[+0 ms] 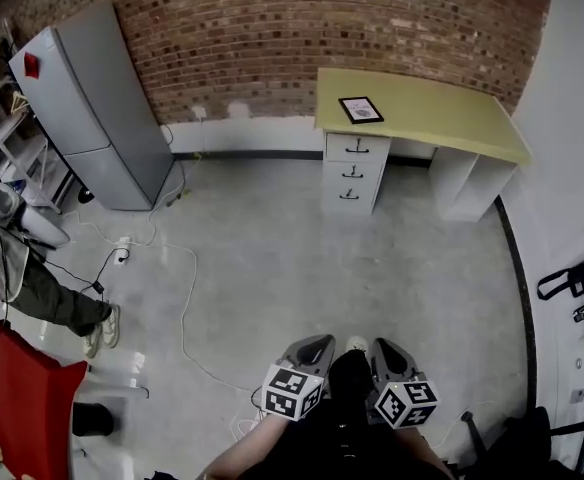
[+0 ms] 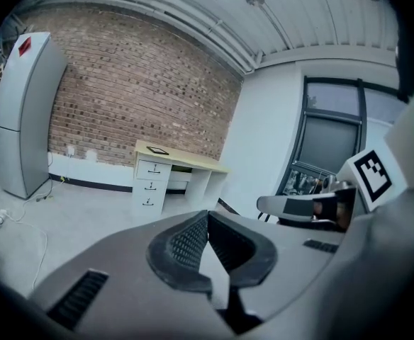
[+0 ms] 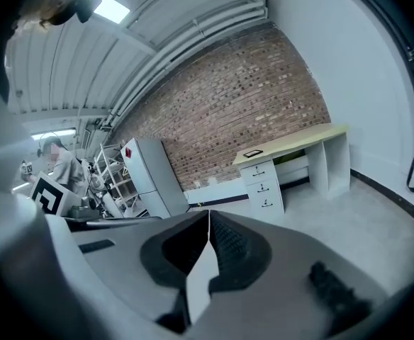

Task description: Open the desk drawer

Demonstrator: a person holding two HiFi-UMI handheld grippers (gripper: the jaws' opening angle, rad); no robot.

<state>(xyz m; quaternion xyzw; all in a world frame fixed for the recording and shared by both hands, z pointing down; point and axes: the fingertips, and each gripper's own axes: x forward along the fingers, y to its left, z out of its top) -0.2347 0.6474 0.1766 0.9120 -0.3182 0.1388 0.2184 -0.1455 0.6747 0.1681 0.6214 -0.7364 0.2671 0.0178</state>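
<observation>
Standing shut, white desk drawers (image 1: pixel 355 172)

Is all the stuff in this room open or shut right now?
Top drawer: shut.
Middle drawer: shut.
Bottom drawer: shut.
Fridge: both doors shut.
Black frame: lying flat on the desk.
Left gripper: shut, holding nothing.
Right gripper: shut, holding nothing.
</observation>
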